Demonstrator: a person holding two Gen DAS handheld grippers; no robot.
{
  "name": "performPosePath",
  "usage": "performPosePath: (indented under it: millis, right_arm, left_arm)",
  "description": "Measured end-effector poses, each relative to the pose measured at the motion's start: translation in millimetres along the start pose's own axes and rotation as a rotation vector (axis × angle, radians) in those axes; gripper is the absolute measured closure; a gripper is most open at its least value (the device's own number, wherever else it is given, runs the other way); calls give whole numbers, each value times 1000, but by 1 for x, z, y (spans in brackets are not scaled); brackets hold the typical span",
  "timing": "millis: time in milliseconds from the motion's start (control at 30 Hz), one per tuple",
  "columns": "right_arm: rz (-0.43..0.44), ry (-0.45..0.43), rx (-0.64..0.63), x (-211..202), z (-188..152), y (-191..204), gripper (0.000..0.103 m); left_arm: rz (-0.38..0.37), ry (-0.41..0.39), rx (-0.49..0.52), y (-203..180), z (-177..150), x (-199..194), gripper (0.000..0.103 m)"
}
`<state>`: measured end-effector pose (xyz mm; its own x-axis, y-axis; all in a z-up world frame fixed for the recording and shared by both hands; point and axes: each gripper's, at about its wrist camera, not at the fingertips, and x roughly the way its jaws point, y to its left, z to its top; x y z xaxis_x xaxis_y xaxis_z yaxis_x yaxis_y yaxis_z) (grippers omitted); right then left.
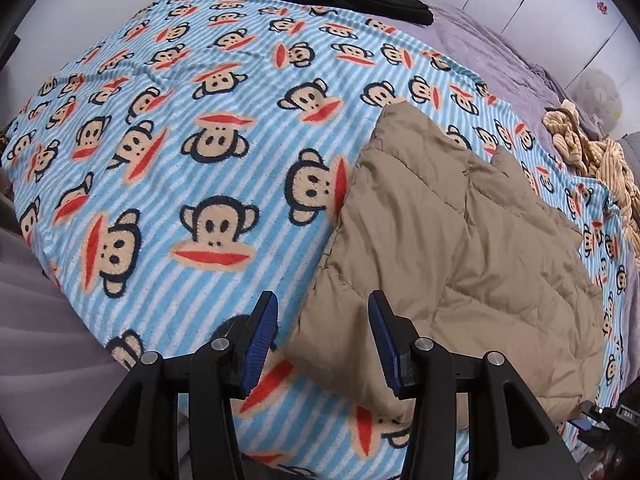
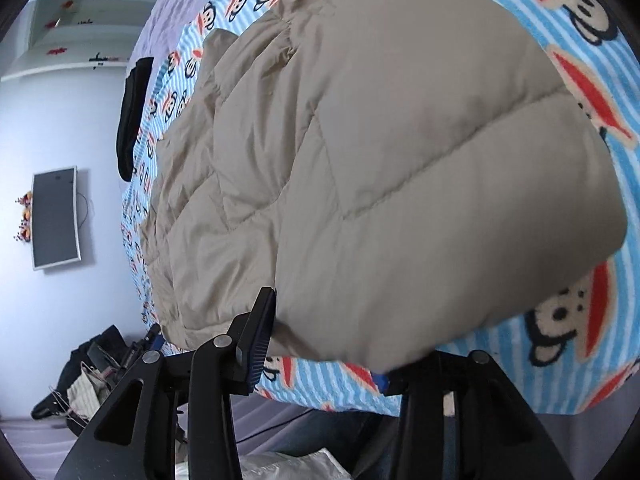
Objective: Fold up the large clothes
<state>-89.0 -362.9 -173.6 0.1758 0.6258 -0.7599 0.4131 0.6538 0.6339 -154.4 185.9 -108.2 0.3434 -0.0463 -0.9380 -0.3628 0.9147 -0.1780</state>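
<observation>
Left gripper (image 1: 323, 340) jaws wide, empty | right gripper (image 2: 326, 344) jaws wide, straddling jacket (image 2: 400, 160) edge

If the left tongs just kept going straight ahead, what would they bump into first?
Probably the near left edge of the tan puffer jacket, or the monkey-print blanket right beside it. The open left tongs straddle that edge, and depth is hard to judge.
</observation>
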Motion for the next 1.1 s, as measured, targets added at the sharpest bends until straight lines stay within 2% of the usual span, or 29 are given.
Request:
performPosePath:
  millis: [100,233,267,300,333,400,533,633,767,867,967,1100]
  right_arm:
    - [-15,37,-30,-4,-5,8,57]
    - [-5,81,-78,2,-36,21,57]
    - [-11,80,-92,2,-38,26,57]
    - [-25,73,-107,6,-38,32,57]
    - [-43,60,-124,8,-42,38,57]
    - [-83,30,-152,1,-50,39,57]
    - [-216,-22,-185,3,-50,52,57]
    - [-296,-28,-137,6,-43,45,57]
    - [-252,-4,-69,2,-39,31,56]
    - [-243,6,-104,-2,-40,38,54]
    - [-240,6,-142,-8,-41,46,46]
    - [-232,4,-166,-17,-42,47,42]
  left_arm:
    - [95,66,64,-12,-2,26,54]
    - [107,151,84,-17,-12,48,54]
    - [110,164,86,-17,-13,50,52]
    - [122,176,90,-17,-13,52,43]
    - [144,180,94,-16,-12,52,40]
    - [147,184,100,-17,-11,48,40]
    - [154,184,107,-19,-12,35,40]
    - [147,183,113,-27,-15,24,40]
    - [135,167,131,-35,-19,8,40]
    - [123,150,132,-44,-21,-4,40]
    - [120,142,139,-55,-25,-11,40]
    - [125,146,143,-67,-35,-18,40]
